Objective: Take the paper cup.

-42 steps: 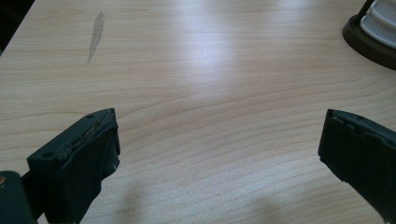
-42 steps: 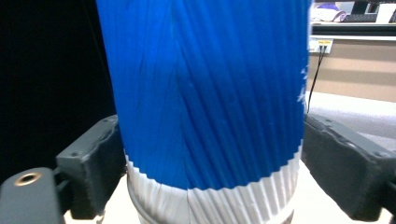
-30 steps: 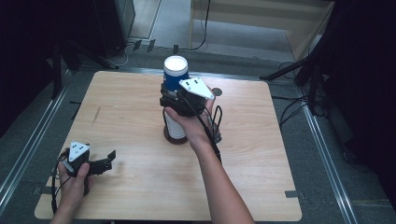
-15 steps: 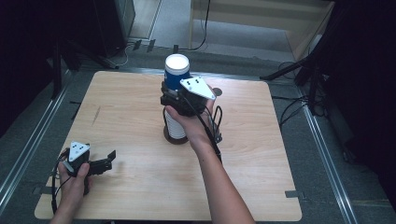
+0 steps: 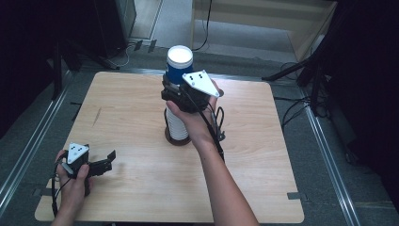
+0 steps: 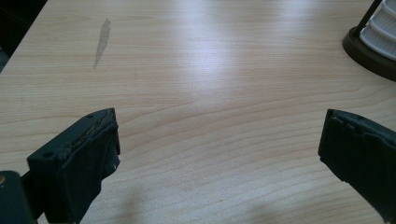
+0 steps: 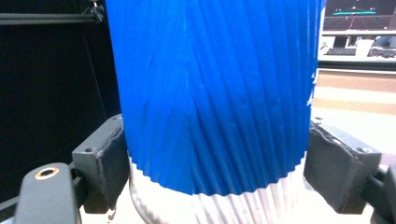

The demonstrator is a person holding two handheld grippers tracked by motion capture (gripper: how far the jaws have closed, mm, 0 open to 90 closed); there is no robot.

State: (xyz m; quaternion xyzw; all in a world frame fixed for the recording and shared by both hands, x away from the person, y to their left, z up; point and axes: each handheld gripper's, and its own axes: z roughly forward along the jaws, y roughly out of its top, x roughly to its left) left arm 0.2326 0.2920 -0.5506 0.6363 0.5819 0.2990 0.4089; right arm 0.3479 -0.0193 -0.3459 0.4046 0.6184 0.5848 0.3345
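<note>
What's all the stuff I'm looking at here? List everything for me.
Blue cup: one, blue with white rim, top of the stack, between the right gripper's jaws.
White cups: a stack, number unclear, white, ribbed, under the blue cup.
Base: one, dark, round, mid-table under the stack.
Table: one, light wood, with a grey streak.
Cables: several, black, floor at right.
Left gripper: one, black, open, low over the table's near left.
Right gripper: one, black, closed on the blue cup.
</note>
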